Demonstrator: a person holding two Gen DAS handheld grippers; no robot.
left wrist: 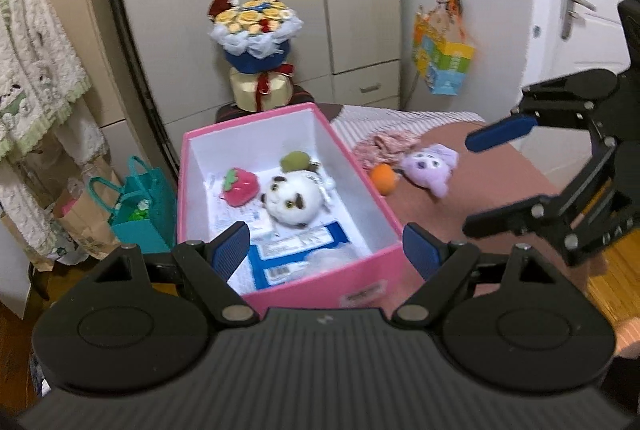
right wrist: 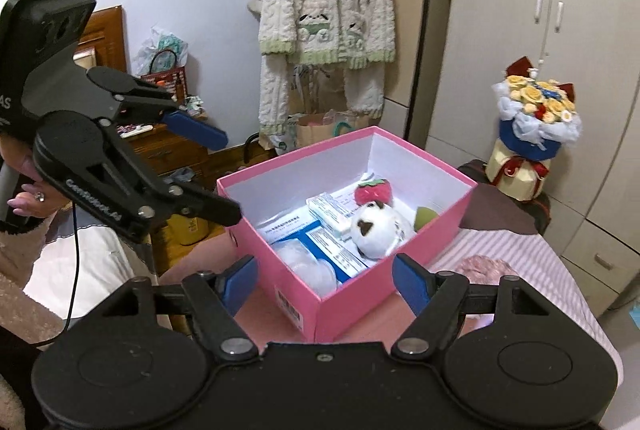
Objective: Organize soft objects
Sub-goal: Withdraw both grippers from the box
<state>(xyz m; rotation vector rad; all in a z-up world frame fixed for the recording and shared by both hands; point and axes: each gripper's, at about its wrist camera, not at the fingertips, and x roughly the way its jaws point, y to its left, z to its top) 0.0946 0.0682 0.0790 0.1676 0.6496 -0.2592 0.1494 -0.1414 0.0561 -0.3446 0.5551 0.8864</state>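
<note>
- Pink cardboard box (left wrist: 280, 270), white inside, is the landmark; it rests on a brown-covered surface.
- Inside it: red strawberry plush (left wrist: 239, 186), white round panda-faced plush (left wrist: 294, 200), green plush (left wrist: 296, 160).
- Outside, right of the box: orange ball plush (left wrist: 383, 177) and, beyond it, lilac owl plush (left wrist: 432, 166).
- Judged light, squashy, unbreakable; pinch the owl across its body.
- Left tool (left wrist: 328, 250): wide, empty.
- Right tool (right wrist: 324, 280): wide, empty.
</note>
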